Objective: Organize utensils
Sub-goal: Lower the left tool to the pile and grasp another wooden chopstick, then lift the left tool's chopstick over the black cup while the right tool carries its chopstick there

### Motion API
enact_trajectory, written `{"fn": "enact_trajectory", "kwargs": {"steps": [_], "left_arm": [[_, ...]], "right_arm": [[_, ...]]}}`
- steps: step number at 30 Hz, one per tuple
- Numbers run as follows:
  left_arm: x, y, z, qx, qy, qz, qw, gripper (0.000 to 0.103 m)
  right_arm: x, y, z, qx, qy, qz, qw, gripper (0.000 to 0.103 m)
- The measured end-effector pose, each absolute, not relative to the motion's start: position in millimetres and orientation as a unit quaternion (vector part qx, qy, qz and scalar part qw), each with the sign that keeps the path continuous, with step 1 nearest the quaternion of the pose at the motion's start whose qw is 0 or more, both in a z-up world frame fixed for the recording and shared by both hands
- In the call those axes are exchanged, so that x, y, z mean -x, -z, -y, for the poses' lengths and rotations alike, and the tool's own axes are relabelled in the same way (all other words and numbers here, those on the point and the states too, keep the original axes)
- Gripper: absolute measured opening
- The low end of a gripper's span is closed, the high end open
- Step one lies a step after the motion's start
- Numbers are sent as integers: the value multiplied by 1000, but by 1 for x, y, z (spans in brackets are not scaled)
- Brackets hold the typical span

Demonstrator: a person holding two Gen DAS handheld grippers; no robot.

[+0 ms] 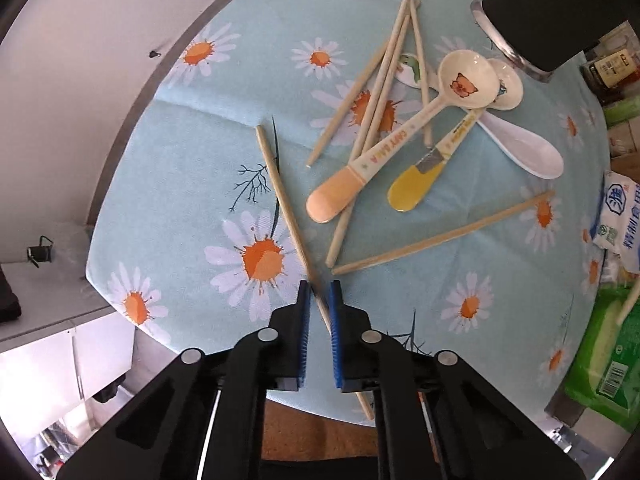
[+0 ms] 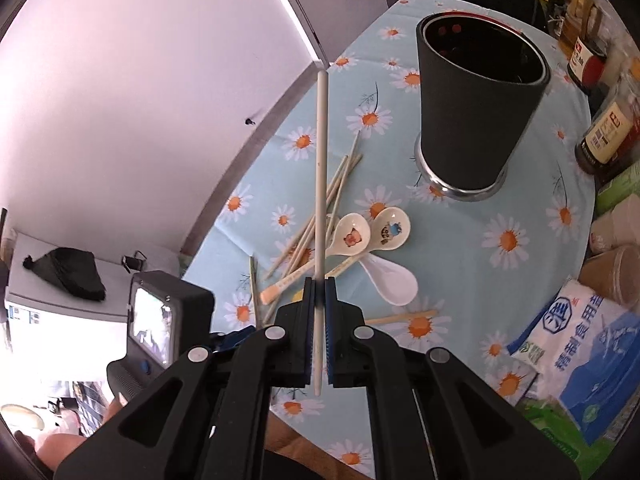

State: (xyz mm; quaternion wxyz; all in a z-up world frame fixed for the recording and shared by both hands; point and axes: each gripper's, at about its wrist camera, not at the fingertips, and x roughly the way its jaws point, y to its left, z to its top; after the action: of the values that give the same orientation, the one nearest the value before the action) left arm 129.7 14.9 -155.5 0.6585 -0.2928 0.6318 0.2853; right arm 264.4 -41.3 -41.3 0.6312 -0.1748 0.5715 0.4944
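We see the daisy-print tablecloth (image 2: 460, 240) carrying the black utensil holder (image 2: 480, 112), upright at the far side, well apart from the heap of spoons and chopsticks. Our right gripper (image 2: 319, 284) is clamped on a pale chopstick (image 2: 320, 184), which stands up between its pads. Our left gripper (image 1: 319, 288) sits slightly parted around a wooden chopstick (image 1: 280, 192) lying on the cloth (contact unclear). The pig-print spoon (image 1: 404, 136) lies just beyond, across other chopsticks.
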Motion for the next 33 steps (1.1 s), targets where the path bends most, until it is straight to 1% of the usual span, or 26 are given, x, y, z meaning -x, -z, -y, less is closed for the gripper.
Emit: {"fn": "enact_trajectory", "kwargs": {"steps": [8, 16, 19, 25, 33], "left_arm": [[-128, 156, -18, 334, -295, -611, 655, 4], [-132, 143, -37, 339, -276, -584, 684, 3], [-132, 129, -54, 336, -262, -572, 700, 3], [-157, 102, -75, 331, -198, -548, 742, 3], [-189, 37, -91, 279, -119, -497, 813, 3]], "right_arm": [[-264, 58, 46, 156, -505, -588, 612, 6], [-268, 69, 48, 142, -497, -601, 610, 6], [-270, 68, 50, 135, -490, -600, 617, 6], [-267, 51, 44, 132, -472, -582, 649, 6], [-266, 14, 41, 89, -479, -531, 693, 6]]}}
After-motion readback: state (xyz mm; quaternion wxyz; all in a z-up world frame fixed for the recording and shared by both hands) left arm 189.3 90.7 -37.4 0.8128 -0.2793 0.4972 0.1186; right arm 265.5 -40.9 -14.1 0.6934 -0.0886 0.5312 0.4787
